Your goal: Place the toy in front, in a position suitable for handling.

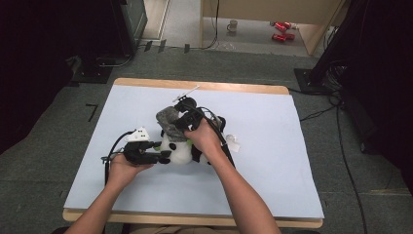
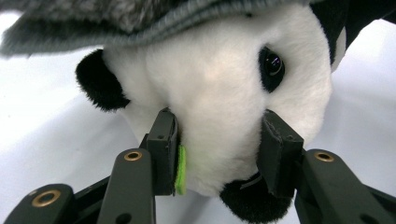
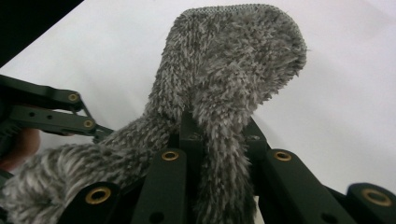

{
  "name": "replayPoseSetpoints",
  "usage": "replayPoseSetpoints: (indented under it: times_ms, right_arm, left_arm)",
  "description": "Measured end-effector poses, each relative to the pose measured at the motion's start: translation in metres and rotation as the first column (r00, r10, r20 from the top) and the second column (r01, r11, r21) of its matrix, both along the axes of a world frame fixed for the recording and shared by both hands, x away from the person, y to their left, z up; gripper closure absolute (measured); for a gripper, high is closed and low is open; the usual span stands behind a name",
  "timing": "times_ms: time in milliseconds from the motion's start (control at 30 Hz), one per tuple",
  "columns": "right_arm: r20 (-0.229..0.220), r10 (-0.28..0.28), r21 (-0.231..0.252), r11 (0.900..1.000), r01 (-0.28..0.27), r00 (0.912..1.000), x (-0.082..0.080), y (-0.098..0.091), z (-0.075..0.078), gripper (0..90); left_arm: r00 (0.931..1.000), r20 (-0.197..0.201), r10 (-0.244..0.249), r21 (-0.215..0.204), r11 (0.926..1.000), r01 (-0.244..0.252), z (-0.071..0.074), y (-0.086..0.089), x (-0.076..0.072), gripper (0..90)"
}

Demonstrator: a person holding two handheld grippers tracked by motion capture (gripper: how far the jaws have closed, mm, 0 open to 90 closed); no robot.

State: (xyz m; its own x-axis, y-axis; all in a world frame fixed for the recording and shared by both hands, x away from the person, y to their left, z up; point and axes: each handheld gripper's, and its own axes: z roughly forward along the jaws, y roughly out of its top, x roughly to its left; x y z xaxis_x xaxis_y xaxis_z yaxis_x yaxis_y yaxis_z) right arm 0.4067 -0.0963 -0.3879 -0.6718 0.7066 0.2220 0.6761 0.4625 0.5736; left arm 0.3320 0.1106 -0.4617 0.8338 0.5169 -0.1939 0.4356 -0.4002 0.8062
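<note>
High view: wooden-edged table (image 1: 195,86) under a pale blue sheet (image 1: 272,165), person's forearms entering from the bottom. Left hand (image 1: 124,168) holds the left gripper (image 1: 163,155) near the table's middle, pointing right into a plush panda (image 1: 182,150) that lies on the sheet. Just right of it, the right hand (image 1: 204,136) holds the right gripper (image 1: 179,124) angled away from the person, above the panda, at a grey fuzzy knit hat (image 1: 168,121) that rests over the toy's head. A small clear plastic bit (image 1: 233,143) lies on the sheet just right of the right hand. On the floor beyond the table, a mug (image 1: 233,25) and, further right, red cans (image 1: 282,30).

Left gripper view: left gripper (image 2: 224,149), jaws pressed into the white face of the panda (image 2: 219,88), one on each side of the muzzle, denting the plush; a green pad edges the left jaw. Black ear at left, glossy eye at upper right, black nose between the jaws below. The hat's (image 2: 154,16) ribbed grey brim runs across the top, over the head.

Right gripper view: right gripper (image 3: 217,135), jaws close together, clamped on a fold of the hat (image 3: 229,65), which stands up from the pinch. At far left, the left gripper's linkage (image 3: 51,112).
</note>
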Motion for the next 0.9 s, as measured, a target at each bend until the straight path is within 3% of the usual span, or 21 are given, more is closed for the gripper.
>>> replayPoseSetpoints:
  times_ms: [200, 300, 400, 500, 667, 767, 900]
  right_arm:
    - [0.006, -0.039, -0.017, 0.9991, 0.039, 0.9992, 0.004, -0.015, 0.002, 77.6]
    - [0.025, -0.077, -0.083, 0.9934, 0.079, 0.9967, 0.008, -0.033, 0.001, 78.1]
    - [0.009, -0.087, -0.053, 0.9948, 0.087, 0.9962, 0.009, -0.045, -0.001, 78.1]
    - [0.04, -0.103, -0.06, 0.9927, 0.105, 0.9939, 0.009, -0.053, 0.004, 78.1]
    - [0.071, -0.137, -0.059, 0.9882, 0.141, 0.988, 0.011, -0.054, 0.014, 79.0]
    - [0.084, -0.122, -0.041, 0.9913, 0.125, 0.989, 0.011, -0.047, 0.027, 79.1]
    - [0.07, -0.094, 0.007, 0.9956, 0.094, 0.9931, 0.01, -0.031, 0.037, 79.1]
  left_arm:
    - [0.9999, -0.011, 0.004, -0.01, 0.9999, -0.004, 0.0, 0.001, 0.001, 55.2]
    - [0.9999, -0.01, 0.004, -0.016, 0.9999, -0.004, -0.001, 0.001, 0.001, 55.1]
    - [1.0, 0.002, -0.001, -0.017, 0.9998, 0.001, -0.001, 0.0, 0.0, 55.1]
    - [1.0, 0.002, 0.002, -0.023, 0.9997, -0.002, -0.001, 0.0, 0.001, 55.1]
    - [1.0, -0.001, 0.003, -0.026, 0.9997, -0.003, -0.002, 0.0, 0.001, 55.1]
    - [1.0, -0.001, -0.001, -0.026, 0.9997, 0.001, -0.002, 0.001, 0.002, 55.0]
    - [1.0, -0.002, 0.003, -0.031, 0.9995, -0.003, -0.003, 0.001, 0.002, 54.8]
